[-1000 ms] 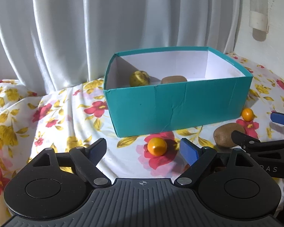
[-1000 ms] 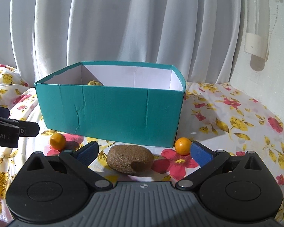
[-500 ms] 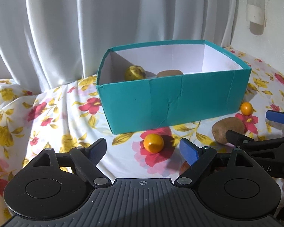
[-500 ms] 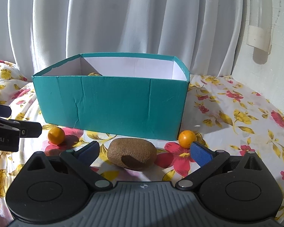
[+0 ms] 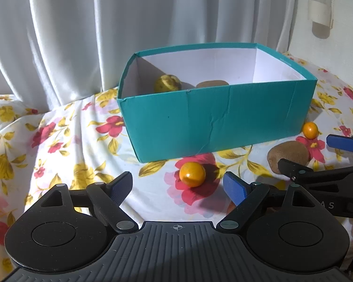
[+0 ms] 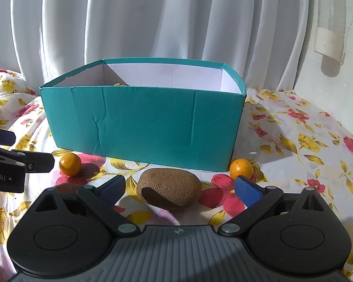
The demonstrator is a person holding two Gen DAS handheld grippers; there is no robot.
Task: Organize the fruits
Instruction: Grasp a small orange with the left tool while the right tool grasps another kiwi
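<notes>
Teal cardboard fills the middle of both views: an open box [image 5: 214, 122] sits on a flowered cloth [image 5: 58, 141] with a white curtain [image 5: 129, 23] hanging behind it. Inside the box, near its back left corner, a yellowish fruit [image 5: 167, 83] and the top of a brown kiwi [image 5: 212, 84] show above the front wall. Out on the cloth, the left gripper [image 5: 177, 184] is spread wide with nothing between its blue pads, and a small orange fruit [image 5: 192, 174] lies just ahead of that gap, on a red flower, in front of the box. Over on the right, the right gripper [image 6: 180, 188] is also spread wide, and a second kiwi [image 6: 169, 192] lies on the cloth between its two fingers, apart from both pads. Another small orange fruit [image 6: 240, 168] sits by the box's near right corner, just beyond the right-hand pad. From the right wrist view, the first orange fruit rests beside the tip of the other gripper.
</notes>
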